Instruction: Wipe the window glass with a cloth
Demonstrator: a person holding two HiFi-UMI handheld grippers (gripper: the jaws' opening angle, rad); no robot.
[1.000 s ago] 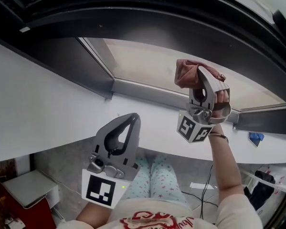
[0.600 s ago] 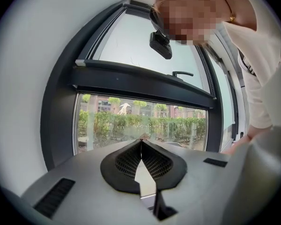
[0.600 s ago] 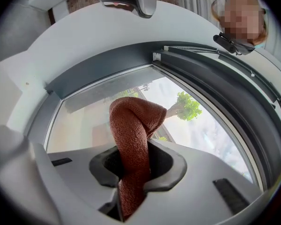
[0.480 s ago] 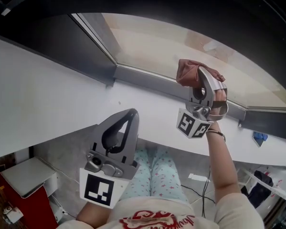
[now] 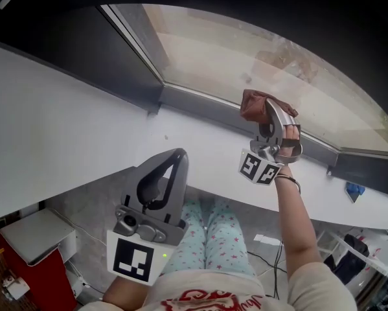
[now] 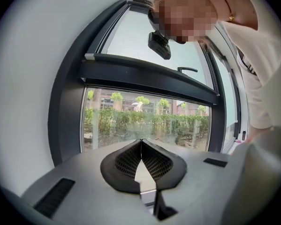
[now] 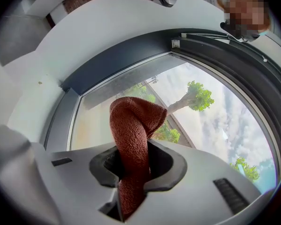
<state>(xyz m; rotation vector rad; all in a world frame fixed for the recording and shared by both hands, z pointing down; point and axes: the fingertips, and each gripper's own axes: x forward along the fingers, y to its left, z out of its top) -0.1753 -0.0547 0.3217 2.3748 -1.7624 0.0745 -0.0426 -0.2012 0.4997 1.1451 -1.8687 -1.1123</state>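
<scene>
Left side:
- Left gripper (image 6: pixel 141 144): jaws together at the tips, nothing between them. In the head view it hangs low over the person's lap, below the sill (image 5: pixel 64 131) and well apart from the window. It is idle.

Centre to right:
- Right gripper (image 7: pixel 133 145): clamped on the cloth (image 7: pixel 131 121), arm raised toward the lower edge of the glass (image 5: pixel 245 50).
- The cloth is rust-red and knitted, bunched into a narrow roll. It runs up through the jaws, and its free end flops over to the right.
- In the head view the cloth sits over the dark frame (image 5: pixel 200 105), just at the bottom of the pane. No view settles whether it touches the glass.

Risks, as I judge them:
- Only a bunched strip is pinched. Drag from a firm stroke could pull it out of the jaws and drop it on the sill.
- The floppy end may fold away under pressure. The hard jaw tips would then meet the pane and could scratch or knock it.
- A rolled cloth gives a small contact patch, so streaks and missed bands are likely, most of all in the dirty-looking upper right of the pane.
- Starting this low, the cloth may catch on the frame lip rather than the pane.

Writing:
- No brand or label is visible on the grippers, cloth or window.
- The cubes carry black-and-white square markers, which are patterns, not text.
- Red print on the person's shirt is cut off at the bottom of the head view and unreadable.
</scene>
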